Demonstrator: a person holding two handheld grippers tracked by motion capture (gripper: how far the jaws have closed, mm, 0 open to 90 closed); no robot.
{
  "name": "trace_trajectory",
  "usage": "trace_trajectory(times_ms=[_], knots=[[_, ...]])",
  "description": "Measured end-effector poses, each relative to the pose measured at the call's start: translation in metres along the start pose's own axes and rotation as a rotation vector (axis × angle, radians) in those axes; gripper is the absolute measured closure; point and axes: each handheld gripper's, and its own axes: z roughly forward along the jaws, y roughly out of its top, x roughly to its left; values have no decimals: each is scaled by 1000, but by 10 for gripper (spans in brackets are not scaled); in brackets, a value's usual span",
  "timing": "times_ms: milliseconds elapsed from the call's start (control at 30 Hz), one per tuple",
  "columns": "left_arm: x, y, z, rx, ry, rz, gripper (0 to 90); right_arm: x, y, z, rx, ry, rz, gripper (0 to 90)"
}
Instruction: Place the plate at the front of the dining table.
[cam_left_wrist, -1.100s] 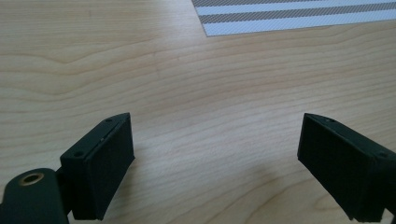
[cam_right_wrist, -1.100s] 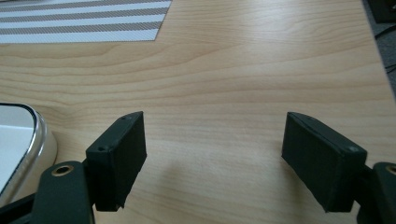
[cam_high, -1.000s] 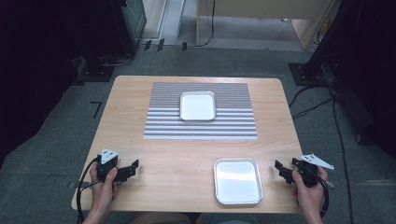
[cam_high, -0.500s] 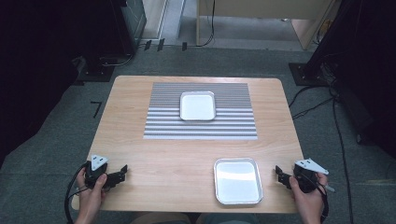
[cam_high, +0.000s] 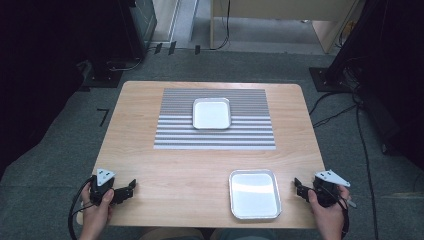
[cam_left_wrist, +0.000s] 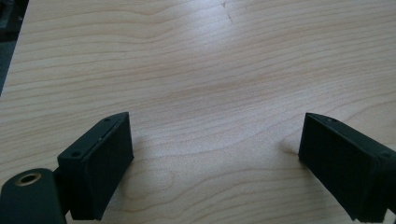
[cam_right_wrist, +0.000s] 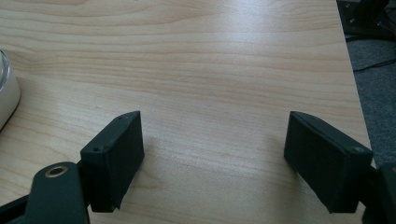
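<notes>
High view: wooden desk (cam_high: 200, 170), striped mat (cam_high: 250, 132) at 12 o'clock with white tray (cam_high: 211, 113) on it, second tray (cam_high: 254, 194) at 5 o'clock. Right gripper view catches second tray's rim at left edge (just a sliver). Left gripper (cam_high: 122, 190) at 7 o'clock, right gripper (cam_high: 300, 189) at 4 o'clock; both jaws spread wide, holding nothing, over bare wood.

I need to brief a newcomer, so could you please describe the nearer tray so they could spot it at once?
On the wooden table, look at the near edge, beside the right gripper. The tray sits there on bare wood, unlike its twin, which rests on the striped mat.
</notes>
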Motion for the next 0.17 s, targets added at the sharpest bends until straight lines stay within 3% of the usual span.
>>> trace_trajectory(times_ms=[167], knots=[[0, 0, 0, 0, -1, 1, 99, 0, 0, 0, -1, 1, -3, 199]])
